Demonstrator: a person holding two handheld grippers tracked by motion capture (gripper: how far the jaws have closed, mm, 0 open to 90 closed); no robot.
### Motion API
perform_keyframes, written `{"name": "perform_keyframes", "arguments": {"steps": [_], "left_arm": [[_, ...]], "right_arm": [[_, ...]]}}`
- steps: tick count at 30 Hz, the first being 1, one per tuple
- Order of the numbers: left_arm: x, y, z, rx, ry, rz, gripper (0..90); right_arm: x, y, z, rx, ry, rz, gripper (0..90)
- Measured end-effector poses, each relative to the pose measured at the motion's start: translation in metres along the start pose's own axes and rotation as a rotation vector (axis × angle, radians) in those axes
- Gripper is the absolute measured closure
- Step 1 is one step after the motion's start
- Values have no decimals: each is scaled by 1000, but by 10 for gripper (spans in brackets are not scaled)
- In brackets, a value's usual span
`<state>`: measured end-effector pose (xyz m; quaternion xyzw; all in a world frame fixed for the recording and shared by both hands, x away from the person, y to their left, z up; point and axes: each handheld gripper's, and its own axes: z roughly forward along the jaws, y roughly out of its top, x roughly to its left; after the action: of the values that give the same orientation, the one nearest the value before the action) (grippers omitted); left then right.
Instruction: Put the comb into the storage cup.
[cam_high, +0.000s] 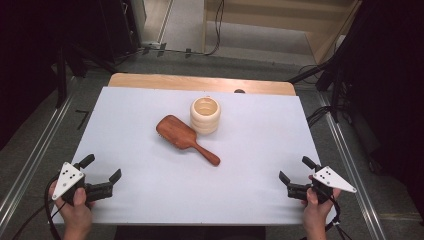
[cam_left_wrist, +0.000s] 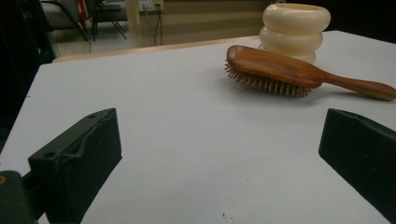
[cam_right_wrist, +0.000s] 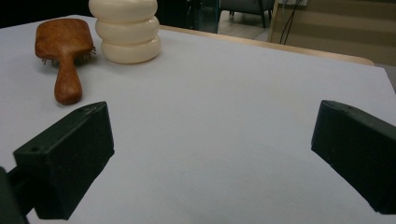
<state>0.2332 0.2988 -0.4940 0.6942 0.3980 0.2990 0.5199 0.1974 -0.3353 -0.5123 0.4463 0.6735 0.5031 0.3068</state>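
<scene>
A wooden hairbrush (cam_high: 186, 138) is shown lying bristles down on a white sheet (cam_high: 150, 200) that covers the table, near the sheet's middle. Its paddle head is placed just beside a cream ribbed cup (cam_high: 205, 115), and its handle is directed away from the cup toward the near right. Whether head and cup touch cannot be told. The cup is stood upright with its mouth open to the top.

The left gripper (cam_high: 103, 176) is held by a hand (cam_high: 75, 207) at the near left corner of the sheet, well apart from the hairbrush. Its jaws are spread wide and nothing is grasped between them; in the left gripper view the hairbrush (cam_left_wrist: 289, 72) and cup (cam_left_wrist: 295, 29) are seen beyond the jaws, farther along the sheet.

The right gripper (cam_high: 297, 172) is held at the near right corner, likewise well apart from the hairbrush, with jaws released and empty. In the right gripper view the hairbrush (cam_right_wrist: 63, 51) is seen with its handle nearest, and the cup (cam_right_wrist: 128, 30) just beside its head.
</scene>
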Motion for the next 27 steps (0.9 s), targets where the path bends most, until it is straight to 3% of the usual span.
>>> {"name": "perform_keyframes", "arguments": {"steps": [13, 20, 27], "left_arm": [[0, -1, 0, -5, 5, -1, 0], [-1, -1, 0, -4, 10, -1, 0], [-1, -1, 0, -6, 16, 2, 0]], "right_arm": [[7, 8, 3, 31, 23, -37, 0], [14, 20, 4, 40, 57, -49, 0], [25, 33, 5, 73, 53, -80, 0]]}}
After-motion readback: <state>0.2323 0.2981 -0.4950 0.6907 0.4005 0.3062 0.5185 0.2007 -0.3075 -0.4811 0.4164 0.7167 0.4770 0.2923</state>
